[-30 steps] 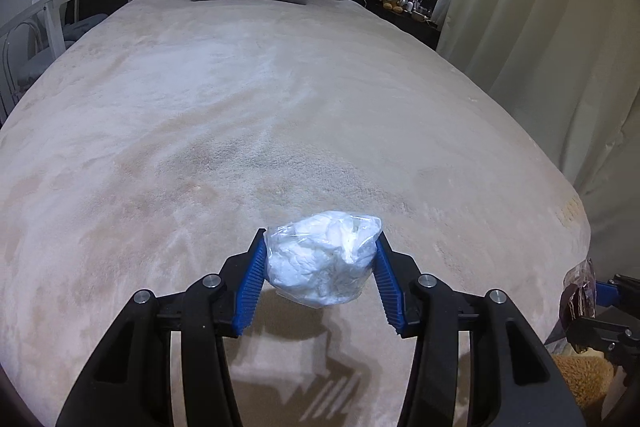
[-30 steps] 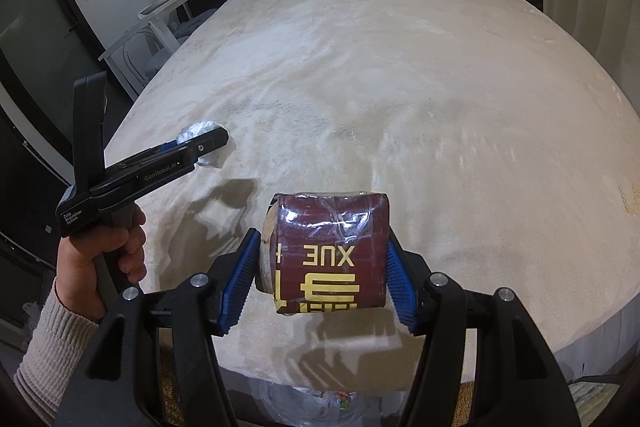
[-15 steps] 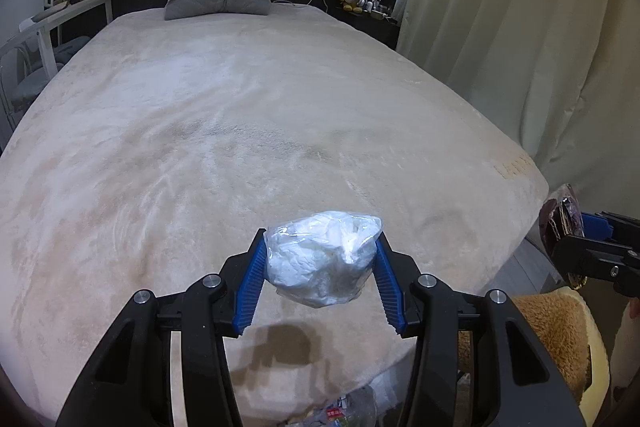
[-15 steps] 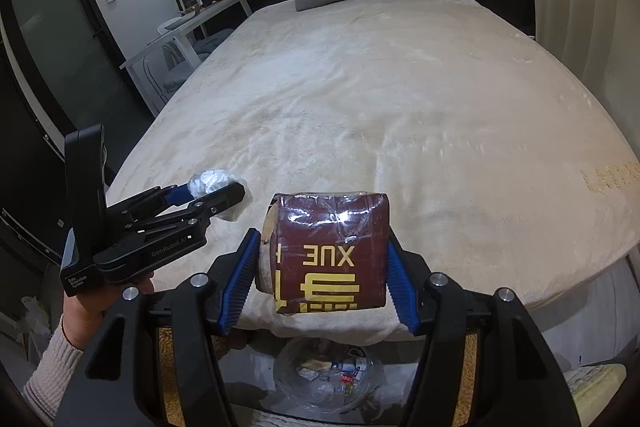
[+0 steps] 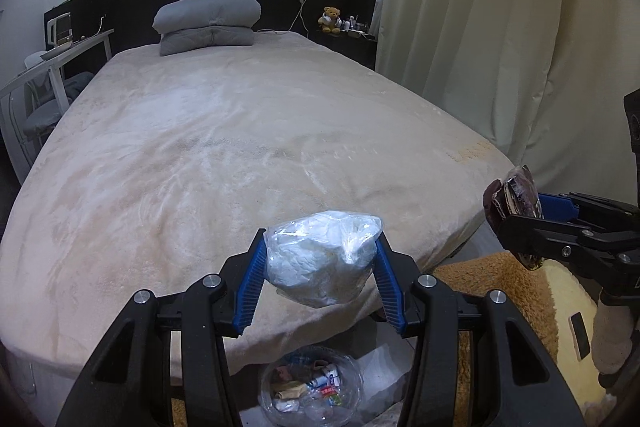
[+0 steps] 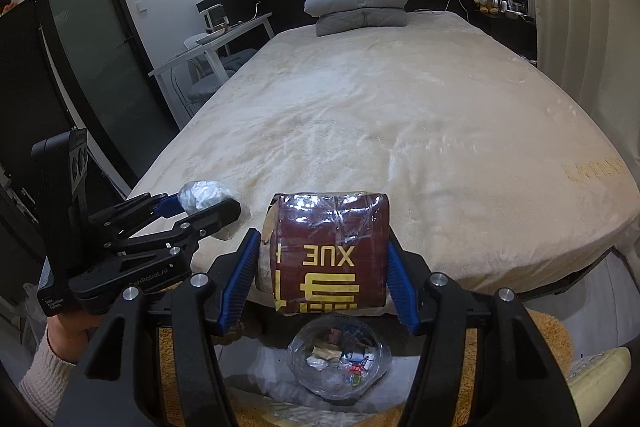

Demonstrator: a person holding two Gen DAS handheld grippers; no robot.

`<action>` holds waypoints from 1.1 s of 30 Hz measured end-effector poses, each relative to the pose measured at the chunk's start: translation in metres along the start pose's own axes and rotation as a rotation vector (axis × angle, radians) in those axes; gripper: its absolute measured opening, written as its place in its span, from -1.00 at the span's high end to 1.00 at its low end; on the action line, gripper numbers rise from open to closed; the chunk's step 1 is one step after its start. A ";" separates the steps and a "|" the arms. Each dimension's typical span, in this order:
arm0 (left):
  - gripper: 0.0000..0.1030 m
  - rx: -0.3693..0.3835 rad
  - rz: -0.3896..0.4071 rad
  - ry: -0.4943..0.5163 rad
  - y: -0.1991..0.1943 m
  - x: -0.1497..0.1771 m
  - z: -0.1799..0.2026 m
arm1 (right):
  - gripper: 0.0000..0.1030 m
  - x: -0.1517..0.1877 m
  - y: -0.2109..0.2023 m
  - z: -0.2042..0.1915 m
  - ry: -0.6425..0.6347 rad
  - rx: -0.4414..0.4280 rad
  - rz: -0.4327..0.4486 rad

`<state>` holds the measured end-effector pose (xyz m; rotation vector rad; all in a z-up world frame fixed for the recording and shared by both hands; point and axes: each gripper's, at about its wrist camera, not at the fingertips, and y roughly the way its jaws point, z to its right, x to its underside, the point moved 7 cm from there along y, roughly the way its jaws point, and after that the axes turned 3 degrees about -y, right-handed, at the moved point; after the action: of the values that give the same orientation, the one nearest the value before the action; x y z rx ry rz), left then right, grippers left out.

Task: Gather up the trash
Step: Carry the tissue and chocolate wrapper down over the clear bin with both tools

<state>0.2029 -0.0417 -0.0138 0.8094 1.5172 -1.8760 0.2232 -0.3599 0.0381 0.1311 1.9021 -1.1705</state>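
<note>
My left gripper [image 5: 320,267] is shut on a crumpled white plastic bag [image 5: 320,259], held in the air over the foot edge of the bed [image 5: 224,155]. My right gripper [image 6: 322,259] is shut on a maroon wrapped packet with gold lettering [image 6: 328,251], also above the bed's foot edge. Each gripper shows in the other's view: the right gripper [image 5: 516,207] with the packet [image 5: 514,195] at the right, the left gripper [image 6: 200,203] with the bag [image 6: 202,195] at the left. A clear trash bin [image 6: 338,357] with several scraps stands on the floor below, also seen as the bin [image 5: 310,383].
Grey pillows [image 5: 208,23] lie at the headboard. A white desk and chair [image 6: 212,47] stand left of the bed, curtains [image 5: 500,27] on the right. A tan fluffy rug [image 5: 500,291] covers the floor beside the bin. A sleeved hand [image 6: 52,347] holds the left gripper.
Both grippers have drawn back from over the bed and risen, each keeping its load. The bed's foot edge and the clear bin on the floor have come into view beneath them.
</note>
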 end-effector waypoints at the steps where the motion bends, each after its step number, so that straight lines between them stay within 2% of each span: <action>1: 0.05 -0.004 0.002 0.008 -0.005 0.004 0.004 | -0.15 0.003 -0.005 -0.001 0.002 -0.003 0.006; 9: 0.05 -0.005 0.016 0.001 -0.036 0.028 0.016 | -0.15 0.022 -0.038 -0.018 -0.020 -0.006 0.039; 15: 0.05 -0.008 0.017 -0.008 -0.046 0.041 0.018 | -0.15 0.033 -0.044 -0.024 -0.029 -0.009 0.036; 22: 0.05 -0.004 -0.020 -0.033 -0.034 0.056 0.011 | -0.15 0.045 -0.023 -0.023 -0.026 -0.011 -0.021; 33: 0.05 0.018 -0.164 -0.082 0.023 0.103 -0.007 | -0.15 0.077 0.038 -0.013 0.000 -0.028 -0.171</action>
<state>0.1550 -0.0464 -0.1080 0.6238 1.5585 -2.0178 0.1868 -0.3542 -0.0409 -0.0481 1.9590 -1.2559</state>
